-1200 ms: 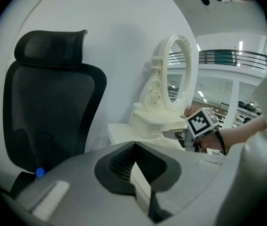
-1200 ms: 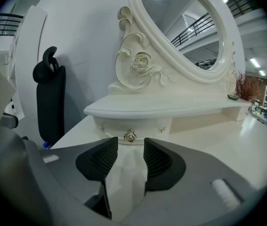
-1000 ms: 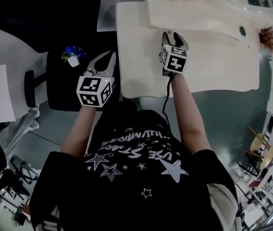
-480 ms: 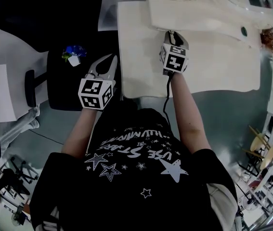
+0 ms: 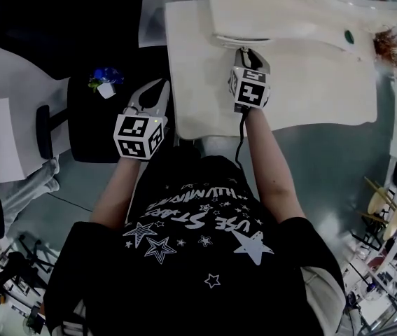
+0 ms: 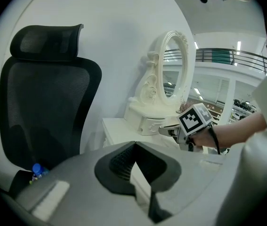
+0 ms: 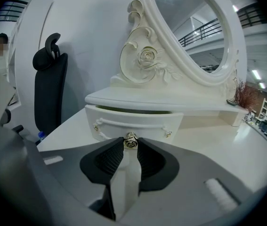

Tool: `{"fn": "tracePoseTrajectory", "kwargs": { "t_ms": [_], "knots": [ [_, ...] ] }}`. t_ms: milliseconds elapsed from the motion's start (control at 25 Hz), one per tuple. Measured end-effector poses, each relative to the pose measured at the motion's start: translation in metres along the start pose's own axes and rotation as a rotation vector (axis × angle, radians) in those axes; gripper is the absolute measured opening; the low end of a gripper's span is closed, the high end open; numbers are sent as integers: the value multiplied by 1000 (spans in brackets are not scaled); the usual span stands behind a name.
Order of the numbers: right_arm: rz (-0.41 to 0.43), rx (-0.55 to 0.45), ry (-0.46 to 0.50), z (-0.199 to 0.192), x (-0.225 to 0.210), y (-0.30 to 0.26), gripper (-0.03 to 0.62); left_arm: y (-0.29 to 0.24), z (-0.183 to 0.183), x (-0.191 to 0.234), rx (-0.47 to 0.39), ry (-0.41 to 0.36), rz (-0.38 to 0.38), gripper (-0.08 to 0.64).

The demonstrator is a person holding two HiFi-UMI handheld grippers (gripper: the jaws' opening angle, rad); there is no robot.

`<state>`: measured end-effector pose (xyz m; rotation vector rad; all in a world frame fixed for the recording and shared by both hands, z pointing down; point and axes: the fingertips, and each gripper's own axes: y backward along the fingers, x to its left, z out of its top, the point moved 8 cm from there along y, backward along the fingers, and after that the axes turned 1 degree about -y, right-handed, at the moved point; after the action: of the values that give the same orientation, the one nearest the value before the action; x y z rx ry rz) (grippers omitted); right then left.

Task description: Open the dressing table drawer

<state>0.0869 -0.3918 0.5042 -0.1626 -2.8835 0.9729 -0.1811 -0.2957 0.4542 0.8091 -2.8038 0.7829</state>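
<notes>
- Drawer (image 7: 138,121): small, curved white front, sits under the low shelf at the foot of the mirror (image 7: 190,27), at the back of the dressing table's tabletop (image 7: 208,145). A dark slit shows along its top edge, so we judge it's a little way out, far from fully open.
- Handling: we'd guess it's light and stiff, prob. painted wood, glossy and slippery on the face. It should slide w/ little pull, but could jam if tugged off-axis.
- Where to hold: centre knob (image 7: 131,141), small round metal, the only real purchase. The two side studs w/ the moulded swag are decoration, too fine to grab.
- Right tongs (image 7: 131,146): nearly closed, tips pinched on that knob from both sides, lined up square w/ the drawer front. It's a small contact area, so a slip is the main risk. We'd pull straight back, level w/ the tabletop.
- Left tongs (image 6: 134,144): tips pressed together, nothing between them. They hang well apart from the table, off its left edge, above the black office chair (image 6: 44,107).
</notes>
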Motion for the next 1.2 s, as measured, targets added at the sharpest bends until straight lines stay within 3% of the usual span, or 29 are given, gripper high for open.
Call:
{"fn": "tracePoseTrajectory", "kwargs": {
  "t_ms": [1200],
  "knots": [
    [10, 15, -10, -29, 2, 38, 123, 11, -10, -30, 1, -18, -37, 2]
  ]
}}
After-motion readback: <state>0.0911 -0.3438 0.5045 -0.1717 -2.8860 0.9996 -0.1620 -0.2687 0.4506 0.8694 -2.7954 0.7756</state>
